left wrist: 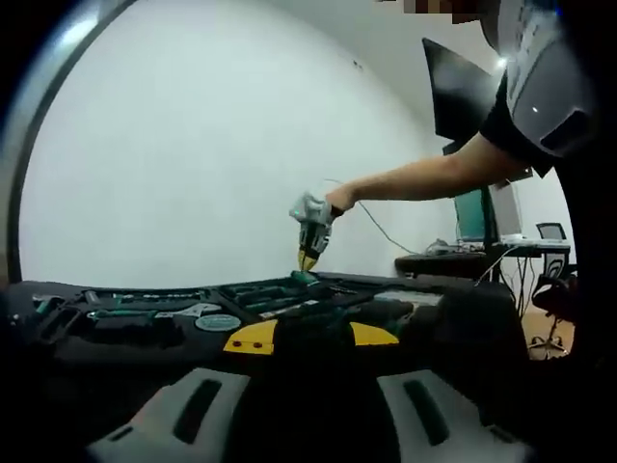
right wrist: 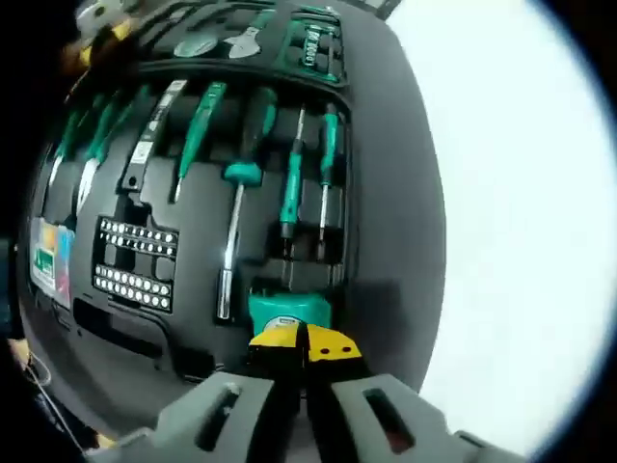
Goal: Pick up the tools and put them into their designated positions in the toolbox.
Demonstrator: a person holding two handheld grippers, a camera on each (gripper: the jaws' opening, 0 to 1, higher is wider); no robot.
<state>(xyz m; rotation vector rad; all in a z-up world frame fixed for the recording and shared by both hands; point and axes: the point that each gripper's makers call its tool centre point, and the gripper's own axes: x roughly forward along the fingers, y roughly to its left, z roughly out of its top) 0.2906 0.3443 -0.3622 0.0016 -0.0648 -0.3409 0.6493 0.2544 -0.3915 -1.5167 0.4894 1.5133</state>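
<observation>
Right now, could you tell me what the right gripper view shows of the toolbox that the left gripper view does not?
The right gripper view looks down into the toolbox: green-handled screwdrivers lying in their slots, a white-dotted bit rack, and the right claw shut on a green and yellow tool over the tray. The left gripper view sees the toolbox low and side-on, plus a person's arm, the white wall, a desk with a monitor, and its own open left claw. Both share the toolbox and the right claw.
</observation>
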